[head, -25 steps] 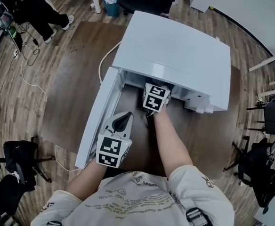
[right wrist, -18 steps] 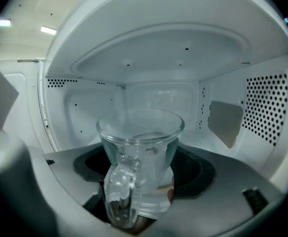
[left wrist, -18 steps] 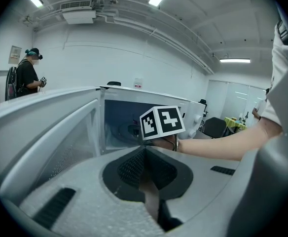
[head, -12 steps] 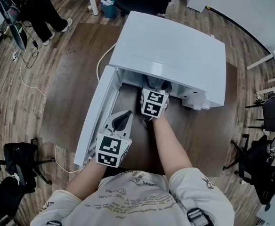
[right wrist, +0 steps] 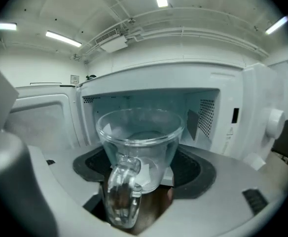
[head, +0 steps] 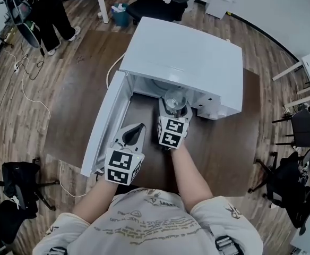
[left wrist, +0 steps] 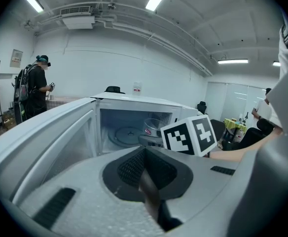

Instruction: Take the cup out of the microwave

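Glass cup [head: 175, 102] sits pinched in my right gripper [head: 174, 112], just outside the microwave [head: 189, 62] mouth; my left gripper [head: 134, 135] hangs beside its door [head: 108, 126], jaws pressed together.

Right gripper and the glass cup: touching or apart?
Touching. The right gripper view shows the cup clamped in the right gripper, pads against its sides.

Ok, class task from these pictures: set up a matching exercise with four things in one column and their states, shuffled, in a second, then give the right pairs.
Things
1 glass cup
2 microwave door
3 left gripper
4 turntable

States
A swung open
B lying inside the microwave
C jaws together, nothing held
D held between the jaws of the right gripper

Pairs: 1-D, 2-A, 3-C, 4-B
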